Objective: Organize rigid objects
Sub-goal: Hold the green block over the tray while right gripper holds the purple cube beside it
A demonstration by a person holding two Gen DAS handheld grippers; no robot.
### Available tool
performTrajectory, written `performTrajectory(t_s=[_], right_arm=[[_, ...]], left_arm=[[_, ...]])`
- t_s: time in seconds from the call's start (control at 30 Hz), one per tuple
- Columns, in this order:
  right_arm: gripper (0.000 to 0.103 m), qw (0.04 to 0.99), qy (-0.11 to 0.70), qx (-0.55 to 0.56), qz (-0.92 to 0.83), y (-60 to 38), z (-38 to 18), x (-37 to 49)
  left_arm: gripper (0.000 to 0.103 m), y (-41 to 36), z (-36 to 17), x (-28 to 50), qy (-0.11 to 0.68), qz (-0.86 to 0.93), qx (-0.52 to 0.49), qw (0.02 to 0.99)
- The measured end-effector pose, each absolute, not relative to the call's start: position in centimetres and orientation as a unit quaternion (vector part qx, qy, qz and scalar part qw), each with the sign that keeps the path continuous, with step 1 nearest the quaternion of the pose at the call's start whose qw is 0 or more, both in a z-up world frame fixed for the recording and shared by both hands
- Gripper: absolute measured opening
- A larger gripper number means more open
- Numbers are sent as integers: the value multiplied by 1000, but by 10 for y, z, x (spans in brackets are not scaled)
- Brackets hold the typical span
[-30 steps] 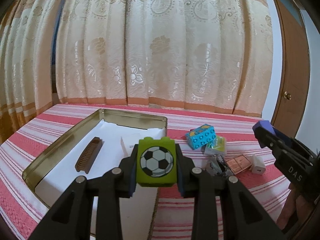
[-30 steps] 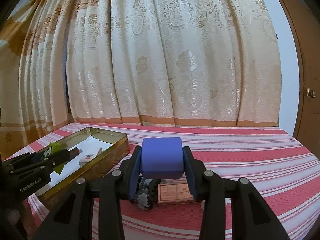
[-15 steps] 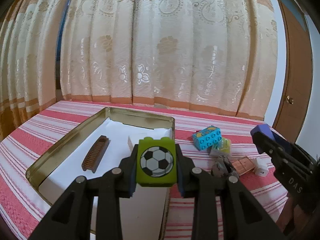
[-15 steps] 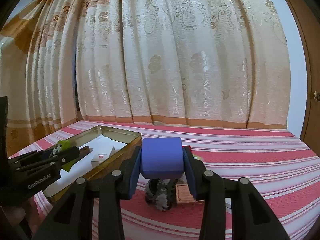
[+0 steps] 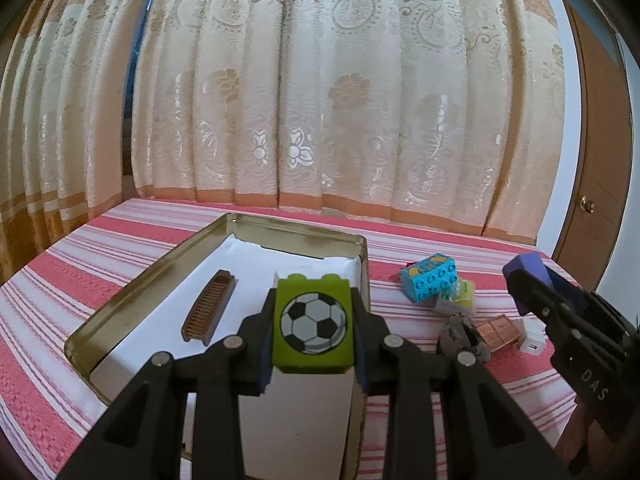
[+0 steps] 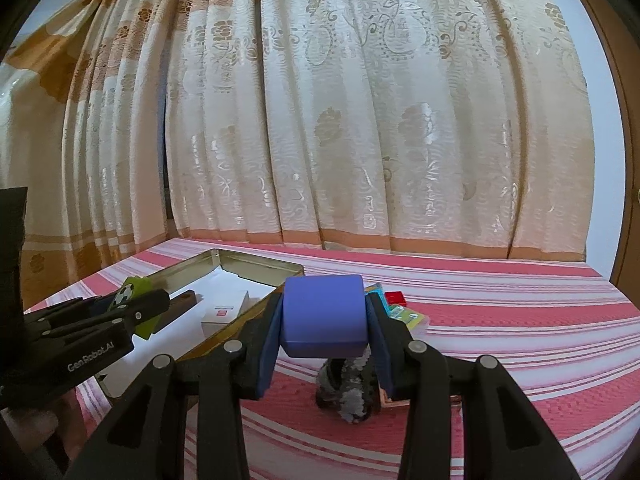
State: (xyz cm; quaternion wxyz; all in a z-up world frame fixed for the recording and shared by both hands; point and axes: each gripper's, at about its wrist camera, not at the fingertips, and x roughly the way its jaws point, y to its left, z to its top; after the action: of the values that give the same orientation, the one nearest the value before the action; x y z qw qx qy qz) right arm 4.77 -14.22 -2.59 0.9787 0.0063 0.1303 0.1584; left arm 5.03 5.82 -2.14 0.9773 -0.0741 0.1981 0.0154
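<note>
My left gripper point(image 5: 314, 330) is shut on a green brick with a football picture point(image 5: 313, 323) and holds it above the near right part of an open gold tin point(image 5: 132, 296) lined with white paper. A brown comb point(image 5: 209, 307) lies in the tin. My right gripper point(image 6: 323, 322) is shut on a blue block point(image 6: 323, 316), held above the striped cloth right of the tin point(image 6: 256, 266). The right gripper also shows at the right of the left wrist view point(image 5: 532, 280).
On the red-striped cloth right of the tin lie a cyan brick point(image 5: 428, 282), a pale green piece point(image 5: 456, 300), a grey rough lump point(image 5: 462, 338), a copper-coloured box point(image 5: 502, 330) and a white plug point(image 5: 532, 344). A small white box point(image 6: 224, 312) lies in the tin. Curtains hang behind.
Both grippers have lifted slightly and moved a little, still holding their blocks. The tin and loose objects sit lower and nearer in both views.
</note>
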Motion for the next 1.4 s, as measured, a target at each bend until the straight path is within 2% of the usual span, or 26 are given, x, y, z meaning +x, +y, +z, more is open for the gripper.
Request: performTrajectory(t_s=[1.4], right_arm=[[43, 968, 134, -10, 214, -99, -26, 48]], left_arm=[[30, 84, -26, 53, 210, 43, -66, 974]])
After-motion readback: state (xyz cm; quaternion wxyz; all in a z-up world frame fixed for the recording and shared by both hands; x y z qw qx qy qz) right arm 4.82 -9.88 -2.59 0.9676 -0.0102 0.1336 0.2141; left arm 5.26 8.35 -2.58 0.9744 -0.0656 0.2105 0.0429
